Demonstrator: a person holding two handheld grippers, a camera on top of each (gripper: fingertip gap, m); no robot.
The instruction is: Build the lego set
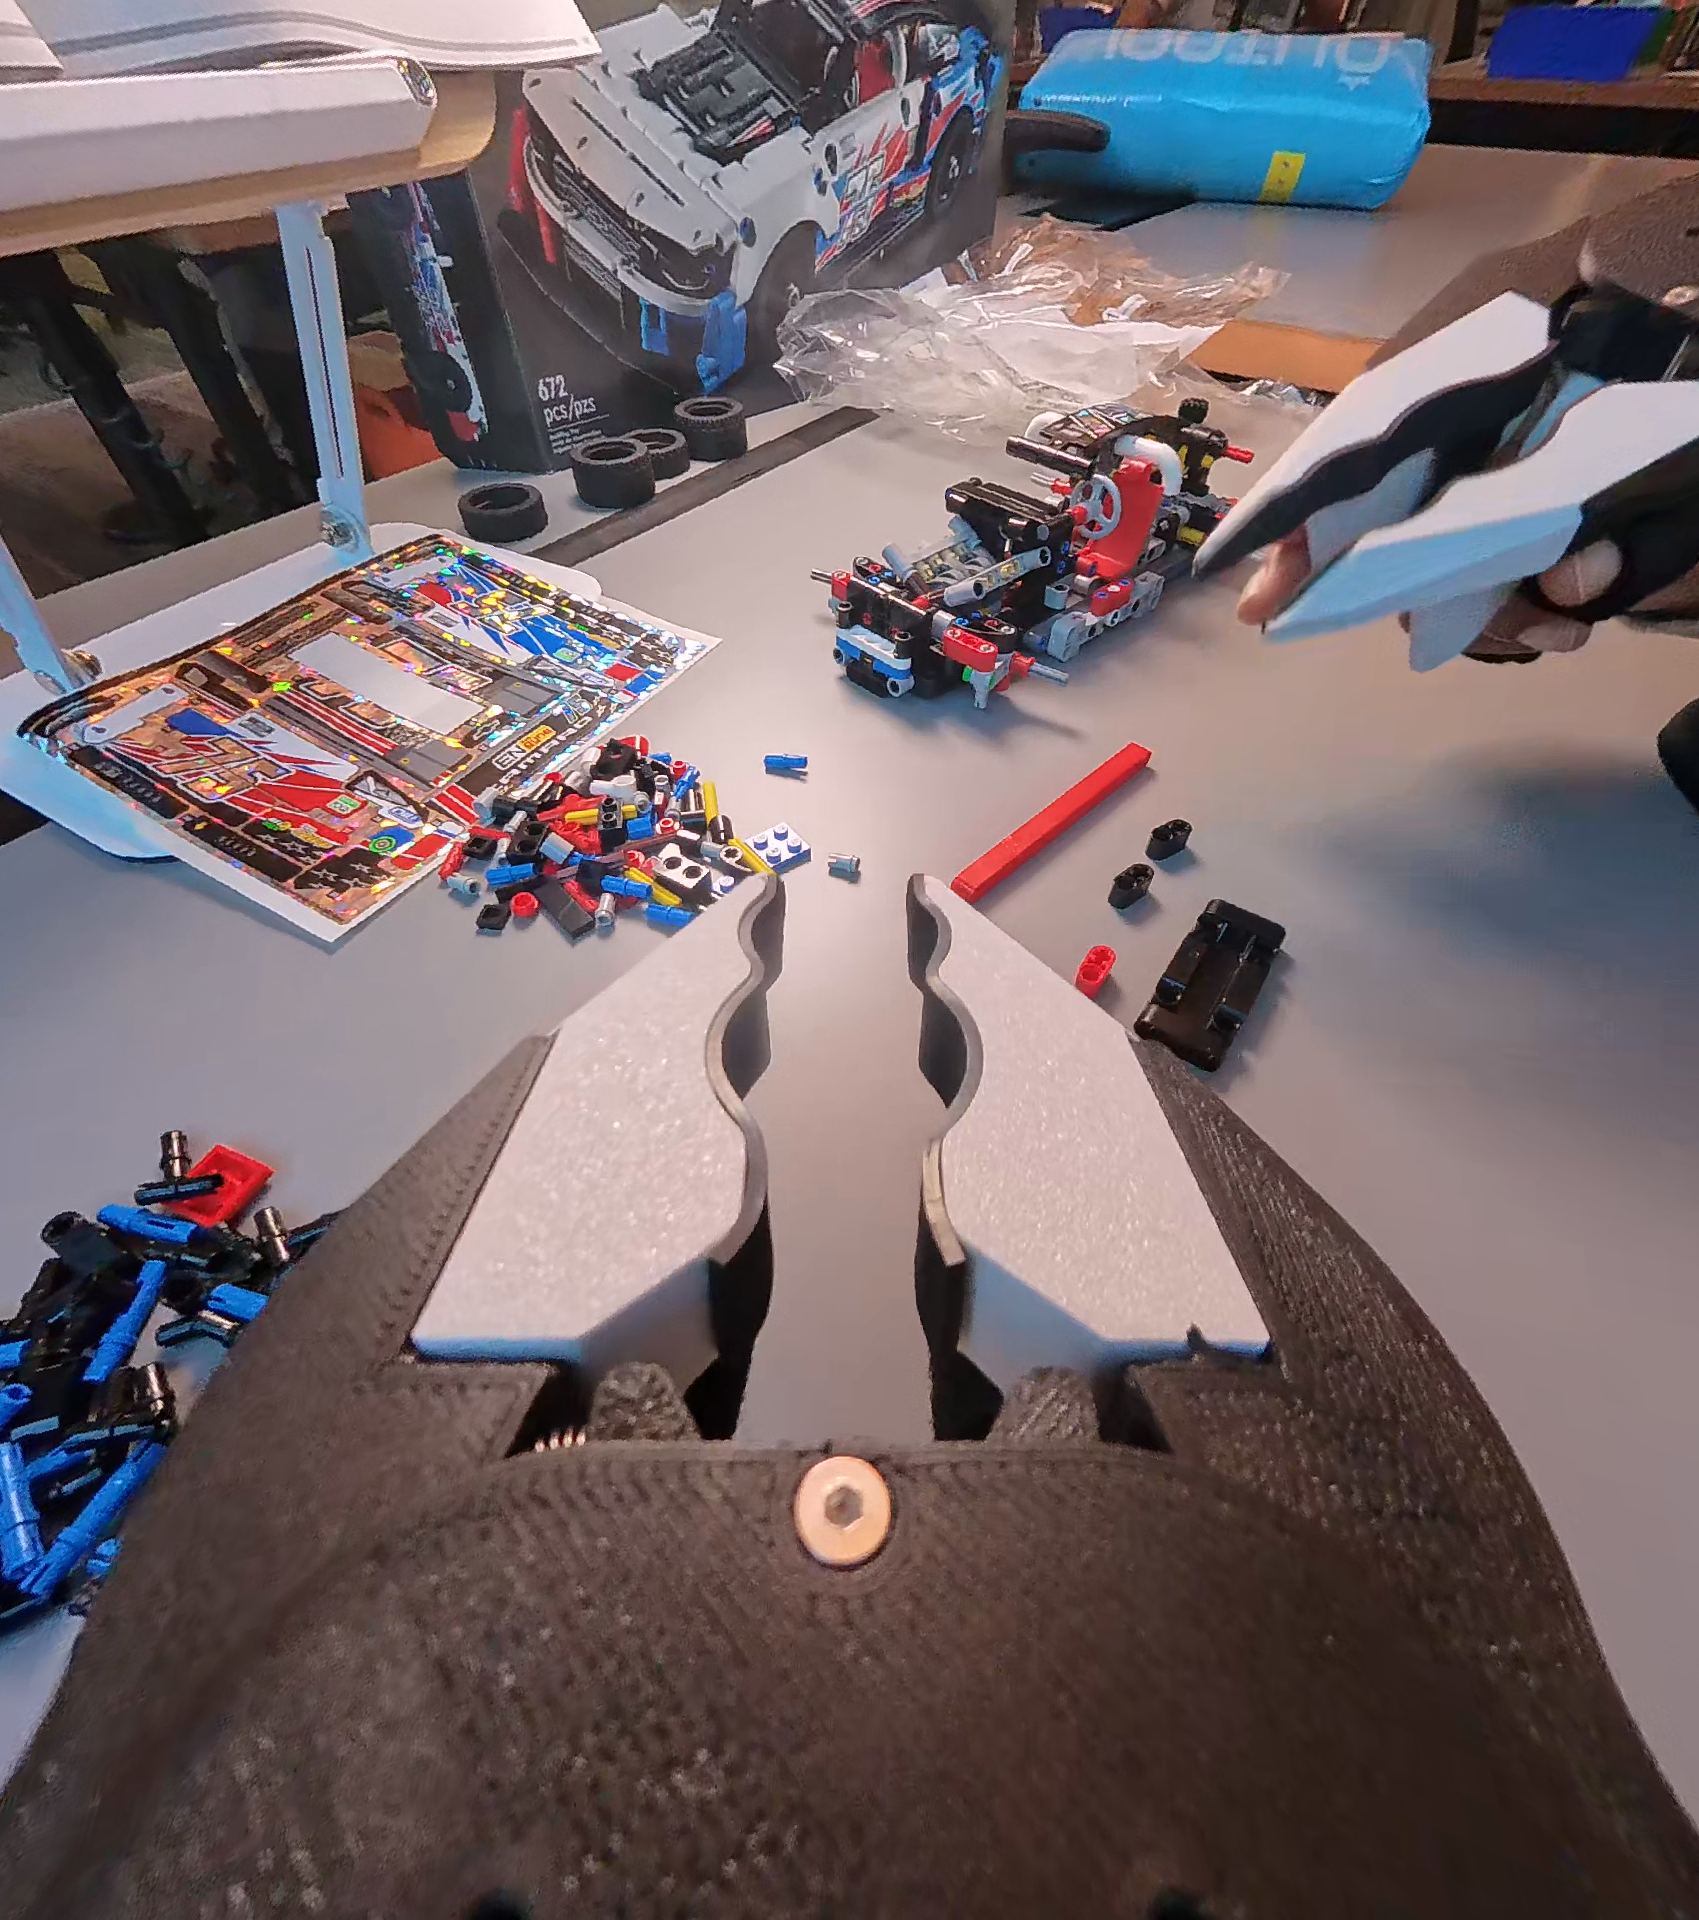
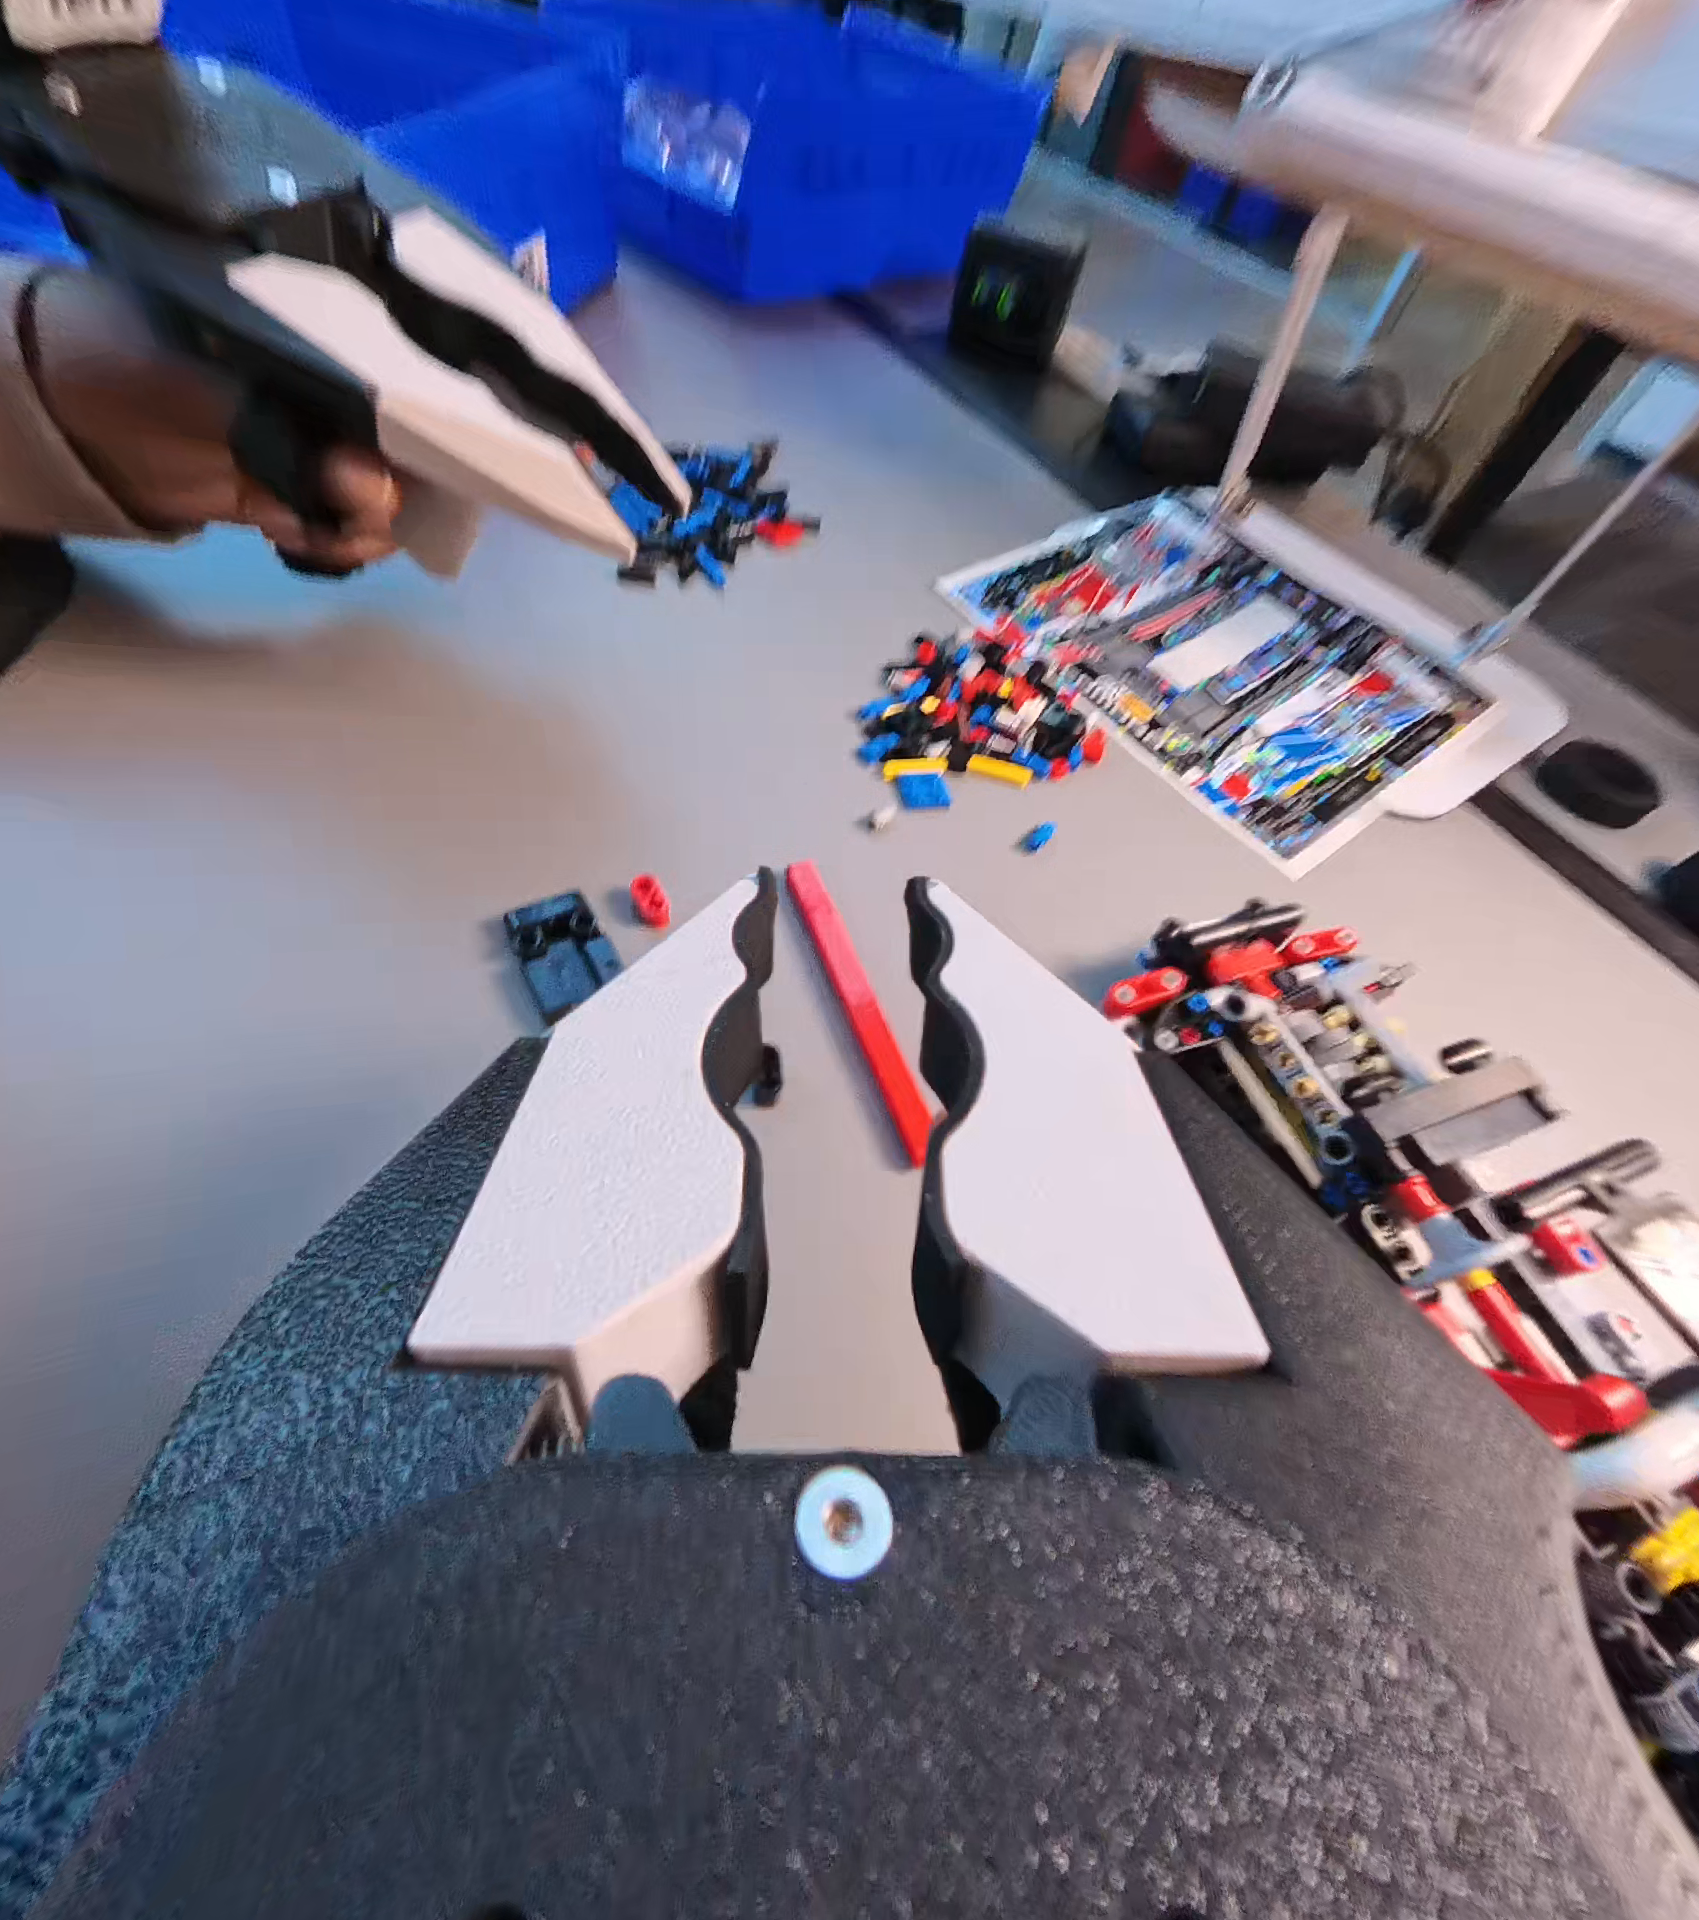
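The part-built car chassis (image 1: 1021, 561) stands on the grey table and fills the right of the right wrist view (image 2: 1447, 1195). A long red beam (image 1: 1053, 821) lies flat on the table. My left gripper (image 1: 847, 894) is open and empty, above the table in front of the beam and the mixed brick pile (image 1: 606, 842). My right gripper (image 2: 840, 883) is open and empty. The red beam (image 2: 855, 1029) shows through its gap on the table below. It hovers beside the chassis in the left wrist view (image 1: 1234, 597). The left gripper (image 2: 658, 525) also shows far off.
A black panel (image 1: 1214, 982), a small red connector (image 1: 1094, 964) and two black connectors (image 1: 1167, 840) lie near the beam. Blue and black pins (image 1: 24, 1403) are piled near left. A sticker sheet (image 1: 336, 727), tyres (image 1: 616, 468), the set box (image 1: 720, 208), plastic bags (image 1: 1011, 322) and a booklet stand (image 1: 149, 104) stand behind. Some 15 cm of space lies between my two pairs of fingers.
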